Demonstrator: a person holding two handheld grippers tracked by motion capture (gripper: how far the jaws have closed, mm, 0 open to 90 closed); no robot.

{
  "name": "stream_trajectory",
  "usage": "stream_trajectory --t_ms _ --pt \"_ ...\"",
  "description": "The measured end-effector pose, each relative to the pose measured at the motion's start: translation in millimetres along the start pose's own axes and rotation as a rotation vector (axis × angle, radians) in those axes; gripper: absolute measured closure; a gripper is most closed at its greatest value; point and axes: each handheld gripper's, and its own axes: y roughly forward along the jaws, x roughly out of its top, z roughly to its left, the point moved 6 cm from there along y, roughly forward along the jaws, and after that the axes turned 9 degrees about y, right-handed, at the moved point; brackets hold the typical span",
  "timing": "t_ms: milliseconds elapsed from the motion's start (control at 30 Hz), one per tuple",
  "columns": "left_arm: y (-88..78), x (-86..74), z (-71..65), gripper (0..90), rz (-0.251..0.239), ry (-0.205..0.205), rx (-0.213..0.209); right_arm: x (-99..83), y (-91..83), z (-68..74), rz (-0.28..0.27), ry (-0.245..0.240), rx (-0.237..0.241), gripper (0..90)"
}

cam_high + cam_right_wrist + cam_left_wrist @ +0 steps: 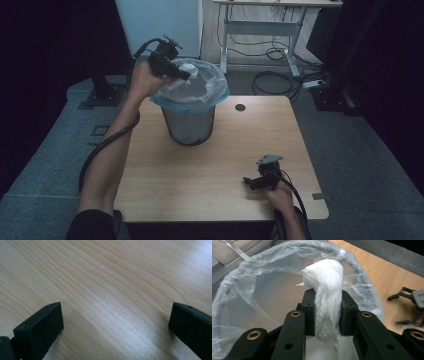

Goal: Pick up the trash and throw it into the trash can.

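- High view: a wooden table is seen from above, and a round mesh waste bin is stood near its far edge.
- A thin see-through bag with a blue edge is fitted in the bin and folded over its rim.
- The left gripper is held up over the bin's far left rim by the left hand.
- A white wad of tissue paper is pinched at the tip of that gripper, above the open bag.
- Left gripper view: the tissue paper is squeezed between the two black jaws, which are closed tight on it.
- The top of the wad is bent over the left jaw, and its lower end is hung down between the jaws.
- The bag's open mouth is seen right behind and below the wad.
- The right gripper is held low by the right hand, near the table's front right edge and well apart from the bin.
- A grey three-cornered plate is seen on top of it.
- Right gripper view: the jaws are spread wide, and bare wood is seen between them.
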Motion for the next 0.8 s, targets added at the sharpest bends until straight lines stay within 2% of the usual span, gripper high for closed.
stream_trajectory --t_ms 167,533,700,800 --pt "12.8 -2.3 10.9 70.8 0.012 -0.018 0.038 0.0 0.0 0.0 0.000 0.000 0.000 0.0" --pt "35.6 -13.9 26.0 70.4 0.005 -0.067 0.080 0.0 0.0 0.0 0.000 0.000 0.000 0.0" --pt "51.5 -25.2 29.5 69.1 0.029 -0.081 0.066 0.1 0.1 0.0 -0.001 -0.001 0.000 0.0" --pt "56.8 -27.9 28.7 68.4 0.041 -0.075 0.057 0.1 0.1 0.0 -0.001 0.000 0.000 0.0"
